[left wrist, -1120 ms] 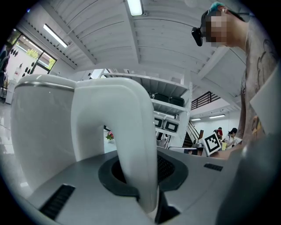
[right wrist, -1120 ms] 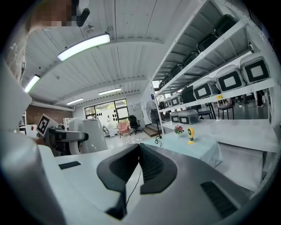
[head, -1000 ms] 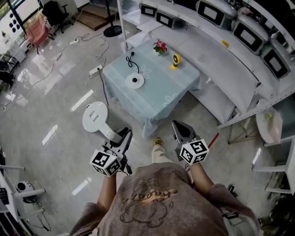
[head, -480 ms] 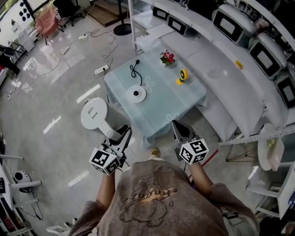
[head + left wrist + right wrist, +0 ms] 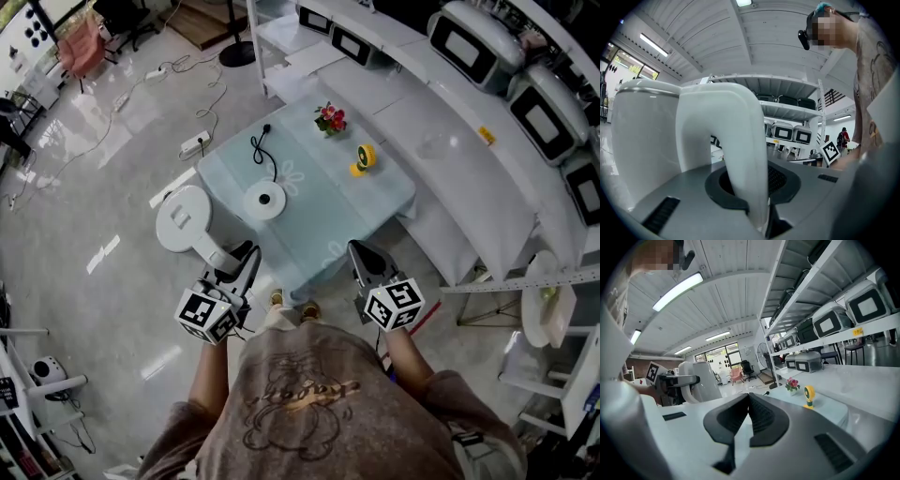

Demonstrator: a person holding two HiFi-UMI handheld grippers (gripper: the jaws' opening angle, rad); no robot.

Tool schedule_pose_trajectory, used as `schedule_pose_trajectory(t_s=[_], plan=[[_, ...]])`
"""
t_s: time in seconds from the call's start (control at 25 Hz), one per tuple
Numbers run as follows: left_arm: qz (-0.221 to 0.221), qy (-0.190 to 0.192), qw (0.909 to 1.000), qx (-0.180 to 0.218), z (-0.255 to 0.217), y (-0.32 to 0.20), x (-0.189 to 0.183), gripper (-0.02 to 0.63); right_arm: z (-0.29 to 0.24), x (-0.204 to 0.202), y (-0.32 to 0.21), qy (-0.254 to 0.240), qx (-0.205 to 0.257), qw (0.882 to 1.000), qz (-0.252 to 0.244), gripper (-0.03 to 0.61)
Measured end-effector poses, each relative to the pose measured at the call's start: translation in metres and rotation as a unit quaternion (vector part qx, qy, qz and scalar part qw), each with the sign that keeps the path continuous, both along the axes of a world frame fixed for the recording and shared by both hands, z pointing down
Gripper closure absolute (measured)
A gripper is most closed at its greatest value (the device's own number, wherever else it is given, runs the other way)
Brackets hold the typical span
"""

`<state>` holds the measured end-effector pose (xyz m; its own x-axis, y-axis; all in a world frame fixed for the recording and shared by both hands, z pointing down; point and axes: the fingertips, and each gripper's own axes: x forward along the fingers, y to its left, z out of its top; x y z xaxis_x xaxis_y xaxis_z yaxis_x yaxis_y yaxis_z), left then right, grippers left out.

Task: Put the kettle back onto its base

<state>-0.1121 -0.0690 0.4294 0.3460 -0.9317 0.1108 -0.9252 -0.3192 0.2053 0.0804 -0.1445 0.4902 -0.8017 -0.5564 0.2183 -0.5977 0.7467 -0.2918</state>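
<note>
Left gripper is clamped on the handle of the white kettle. In the left gripper view the handle fills the gap between the jaws, with the pads pressing on it. Kettle is upright, lid up, held in the air over the floor just outside the table's near-left edge. Base is a white disc with a dark centre. It sits on the light blue cloth close to that same edge, roughly midway between the left and near corners. Kettle is near the base but apart from it, not above it. Black cord runs from the base toward the far-left edge and ends in a plug lying on the cloth. Small pot of pink flowers stands by the far corner. Yellow mini fan stands along the far-right edge. Right gripper hangs just outside the near-right edge, close to the near corner. Its jaws are together, tips meeting, with nothing between them. White shelving with boxes runs along beyond the table on the right.
</note>
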Motion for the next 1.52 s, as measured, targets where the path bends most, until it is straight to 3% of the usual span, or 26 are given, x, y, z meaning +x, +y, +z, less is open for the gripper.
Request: schedule_pose_trajectory(t_s=[0.24,0.72,1.52], plan=[[0.026,-0.009,0.9995,0.013,0.005,-0.042,-0.011,0.529,0.002,0.002,-0.019,0.006,-0.006,0.999,0.033,0.578],[0.090,-0.026,0.9955,0.016,0.060,-0.124,-0.023,0.529,0.016,-0.001,-0.038,0.039,-0.028,0.995,0.084,0.578],[0.139,-0.023,0.9894,-0.036,0.158,-0.200,-0.023,0.528,0.039,0.016,-0.061,0.100,-0.064,0.982,0.146,0.578]])
